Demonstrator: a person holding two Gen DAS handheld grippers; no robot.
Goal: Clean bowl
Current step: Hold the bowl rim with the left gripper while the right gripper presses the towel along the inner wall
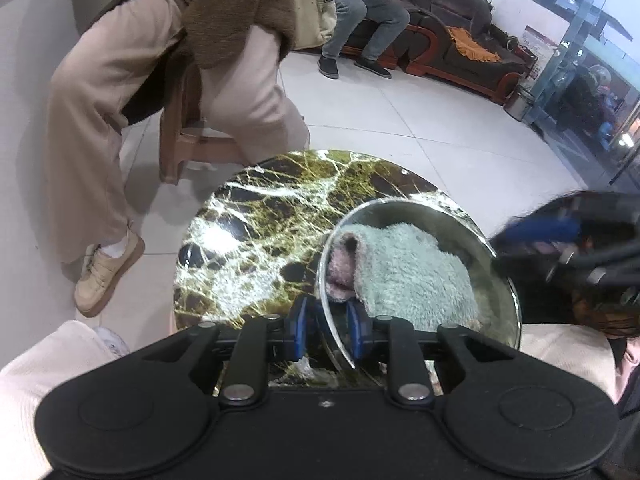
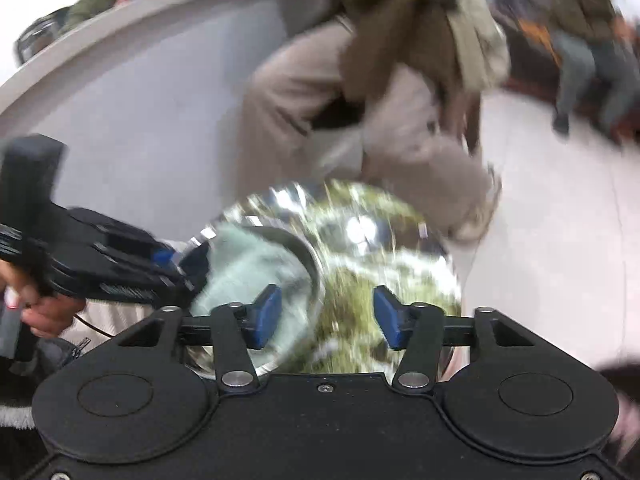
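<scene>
Blue-padded left gripper point(image 1: 327, 330) is clamped narrowly on the near rim of the polished steel bowl point(image 1: 496, 280), one pad inside, one outside. Inside the bowl lies a fluffy pale-green cloth point(image 1: 412, 272) with a pink folded end. Bowl sits on the right side of a round, glossy green-veined marble table point(image 1: 256, 232). Right gripper point(image 2: 326, 316) stands wide, holding nothing, above the table just right of the bowl; its view is motion-blurred. A passer-by in beige trousers point(image 1: 100, 128) is cut off beyond.
</scene>
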